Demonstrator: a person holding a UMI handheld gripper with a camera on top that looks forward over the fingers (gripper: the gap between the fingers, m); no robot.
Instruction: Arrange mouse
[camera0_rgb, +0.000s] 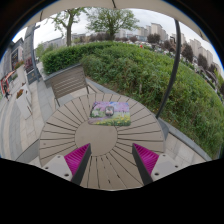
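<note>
I look down on a round slatted wooden table (70, 135). On its far part lies a rectangular mouse mat (111, 112) with a purple and green picture. A small dark thing that may be the mouse (113, 108) rests on the mat; it is too small to tell for sure. My gripper (111, 160) hovers over the near part of the table, well short of the mat. Its two fingers stand wide apart with the pink pads (76, 157) facing inward, and only bare slats show between them.
A slatted wooden chair (70, 82) stands beyond the table to the left. A green hedge (150, 70) runs behind and to the right. A dark pole (178, 60) rises at the right. Paving lies to the left, with buildings and trees far off.
</note>
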